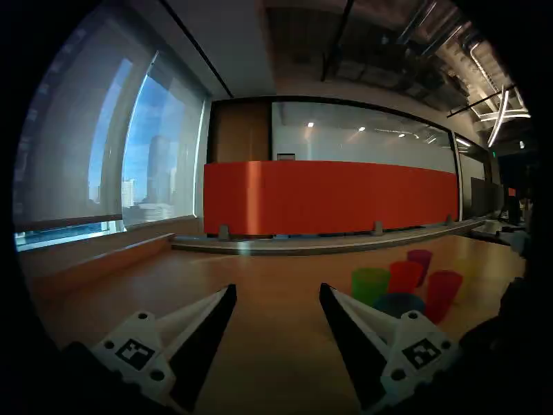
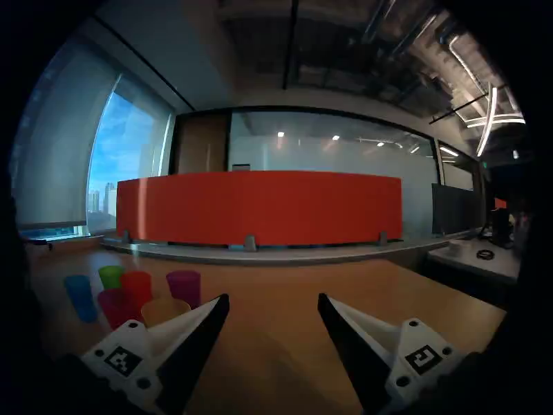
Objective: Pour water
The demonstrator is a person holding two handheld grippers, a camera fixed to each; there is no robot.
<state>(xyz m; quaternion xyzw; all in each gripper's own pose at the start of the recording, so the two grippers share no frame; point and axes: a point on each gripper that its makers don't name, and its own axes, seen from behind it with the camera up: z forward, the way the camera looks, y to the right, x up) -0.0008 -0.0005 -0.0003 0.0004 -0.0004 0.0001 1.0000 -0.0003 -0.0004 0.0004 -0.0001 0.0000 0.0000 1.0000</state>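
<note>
Left gripper [image 1: 277, 287]: jaws spread wide with nothing between them; only bare table shows through the gap.
Right gripper [image 2: 273, 297]: jaws equally wide apart and empty.
Light brown wooden tabletop [image 1: 276, 360]: runs under both pairs of fingers and on to the far edge.
Cluster of translucent coloured plastic cups [image 1: 404, 277]: in the left gripper view it stands ahead and to the right of the jaws, the blue plastic cup [image 1: 399, 304] just behind the right finger. In the right gripper view it stands ahead and to the left, the orange plastic cup [image 2: 164, 311] just behind the left finger.
Deciding relation: the cups lie between the two grippers, so either hand would probably have to swing inward to line its gap up on one.
Long axis: every cup is upright, rim up, which suggests a side-on grip across the wall.
Nearer hand: cannot tell.
Water: cannot tell whether any cup holds some.
Orange partition panel [image 2: 259, 207]: stands along the table's far edge, well apart from the cups.
</note>
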